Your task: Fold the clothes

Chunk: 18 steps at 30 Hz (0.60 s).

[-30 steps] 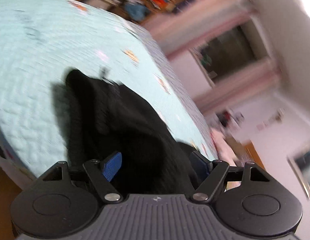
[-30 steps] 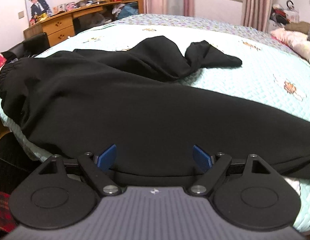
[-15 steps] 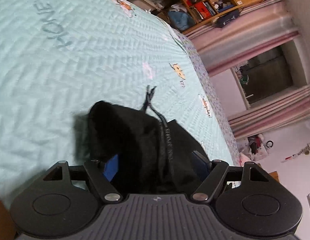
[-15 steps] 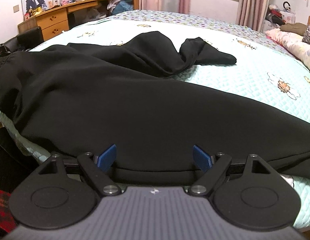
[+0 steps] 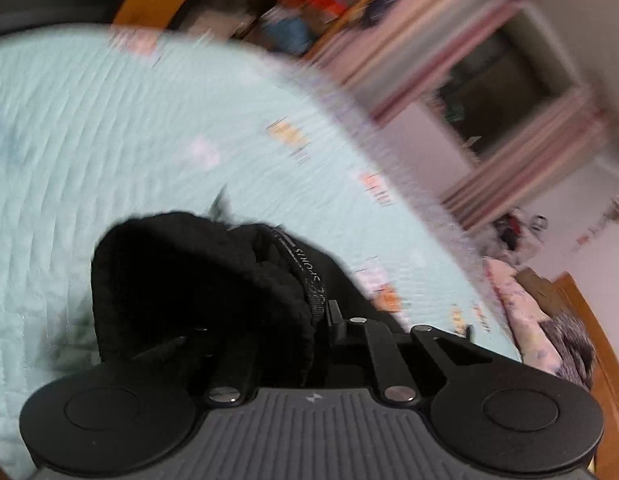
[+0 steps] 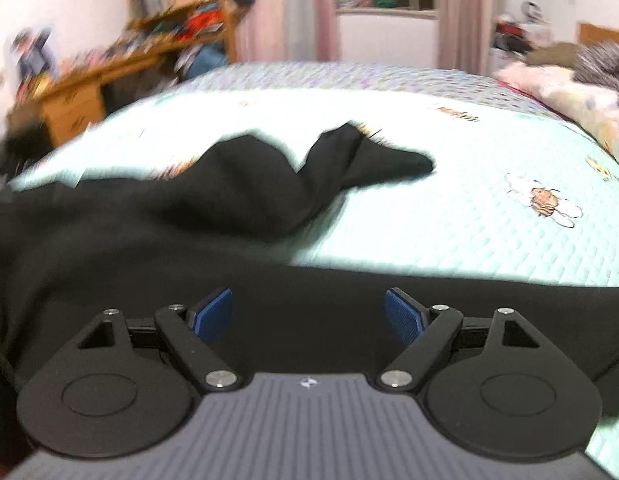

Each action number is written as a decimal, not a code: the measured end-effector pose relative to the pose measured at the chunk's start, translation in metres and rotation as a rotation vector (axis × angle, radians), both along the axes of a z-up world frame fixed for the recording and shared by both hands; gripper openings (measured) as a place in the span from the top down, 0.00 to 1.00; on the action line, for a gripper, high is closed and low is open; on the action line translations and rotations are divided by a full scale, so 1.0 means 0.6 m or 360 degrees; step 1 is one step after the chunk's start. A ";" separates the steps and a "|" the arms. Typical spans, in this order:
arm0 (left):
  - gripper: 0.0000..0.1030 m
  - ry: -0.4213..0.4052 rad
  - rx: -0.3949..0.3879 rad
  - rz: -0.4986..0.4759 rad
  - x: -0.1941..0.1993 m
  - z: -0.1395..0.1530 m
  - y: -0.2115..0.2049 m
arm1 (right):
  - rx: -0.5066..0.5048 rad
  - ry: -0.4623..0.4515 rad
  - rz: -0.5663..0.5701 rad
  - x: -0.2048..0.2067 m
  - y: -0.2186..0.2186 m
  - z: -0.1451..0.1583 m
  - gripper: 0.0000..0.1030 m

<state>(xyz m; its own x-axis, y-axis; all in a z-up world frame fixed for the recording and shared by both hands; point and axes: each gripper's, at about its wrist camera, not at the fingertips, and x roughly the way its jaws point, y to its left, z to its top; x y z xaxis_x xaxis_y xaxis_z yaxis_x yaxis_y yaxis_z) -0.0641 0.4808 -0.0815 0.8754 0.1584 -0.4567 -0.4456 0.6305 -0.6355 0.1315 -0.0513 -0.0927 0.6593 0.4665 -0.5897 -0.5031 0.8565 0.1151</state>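
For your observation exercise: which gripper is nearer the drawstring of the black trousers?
Left. The left gripper is shut on the trousers beside the drawstring; the right gripper is open over plain cloth.

Open stretch of pale quilt right of the black trousers, clear up to the pillows at the far right. Blocked on the left by the cluttered wooden desk beside the bed.
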 end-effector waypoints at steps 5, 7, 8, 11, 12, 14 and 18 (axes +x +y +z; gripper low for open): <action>0.89 -0.0083 0.0146 -0.0053 -0.043 0.064 -0.074 | 0.0310 0.0187 -0.0245 0.151 -0.007 -0.013 0.16; 0.89 -0.0090 0.0153 -0.0045 -0.055 0.075 -0.089 | 0.0375 0.0256 -0.0277 0.210 0.013 -0.024 0.16; 0.89 -0.0094 0.0156 -0.0043 -0.060 0.080 -0.095 | 0.0405 0.0288 -0.0285 0.235 0.024 -0.029 0.16; 0.89 -0.0078 0.0194 -0.0034 -0.065 0.089 -0.108 | 0.0483 0.0394 -0.0299 0.296 0.067 -0.045 0.16; 0.89 -0.0066 0.0210 -0.0031 -0.064 0.092 -0.113 | 0.0477 0.0438 -0.0283 0.316 0.087 -0.052 0.16; 0.89 -0.0043 0.0226 -0.0029 -0.064 0.100 -0.125 | 0.0428 0.0523 -0.0278 0.346 0.127 -0.071 0.16; 0.89 0.0008 0.0337 0.0008 -0.050 0.119 -0.133 | 0.0166 0.0501 -0.0286 0.379 0.193 -0.102 0.49</action>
<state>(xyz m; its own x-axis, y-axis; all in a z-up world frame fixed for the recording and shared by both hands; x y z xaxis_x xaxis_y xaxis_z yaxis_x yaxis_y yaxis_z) -0.0944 0.4009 -0.0101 0.8720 0.2559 -0.4173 -0.4523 0.7473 -0.4868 0.3590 0.0643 -0.1541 0.5300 0.4282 -0.7320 -0.2718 0.9034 0.3317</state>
